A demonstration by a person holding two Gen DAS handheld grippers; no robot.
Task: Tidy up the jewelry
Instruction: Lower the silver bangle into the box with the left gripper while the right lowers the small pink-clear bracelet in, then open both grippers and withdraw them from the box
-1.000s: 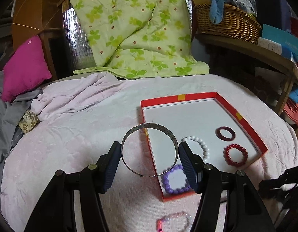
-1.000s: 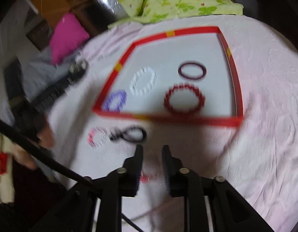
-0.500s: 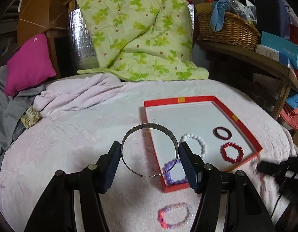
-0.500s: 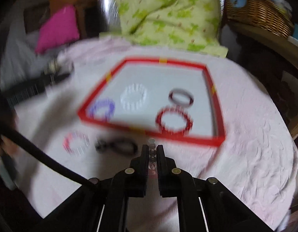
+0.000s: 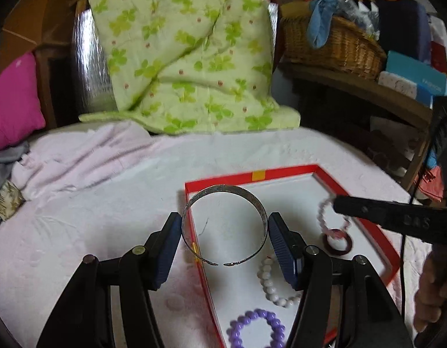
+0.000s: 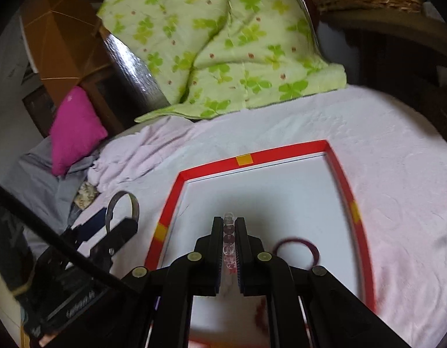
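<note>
A bed covered by a pale pink blanket [image 5: 113,208] is seen from two gripper cameras. On the blanket lies a shallow tray [image 5: 284,172] with a red rim and a white floor.

In the left wrist view, the left gripper [image 5: 225,242] is clamped on a silver cuff [image 5: 223,190], an open metal bangle held by its two sides between the blue pads [image 5: 281,249]. The cuff is held above the tray's near left corner, with its gap turned toward the camera. On the tray floor a white bead bracelet [image 5: 270,287] and a purple bead bracelet [image 5: 256,329] are seen, partly hidden by the right finger. Farther right, a dark red ring [image 5: 338,242] lies on the tray floor.

The right gripper [image 6: 229,243] is closed on a pink bead bracelet [image 6: 228,242], whose clear and pink beads are pinched in a line between its black fingers. It is held over the tray's middle; in the left view the bracelet's loop hangs from the fingers just above the dark red ring. Whether it touches the ring cannot be told.

Behind the bed, a green clover-print quilt [image 5: 183,52], a magenta pillow [image 5: 13,101] and a wicker basket [image 5: 333,43] are visible.
</note>
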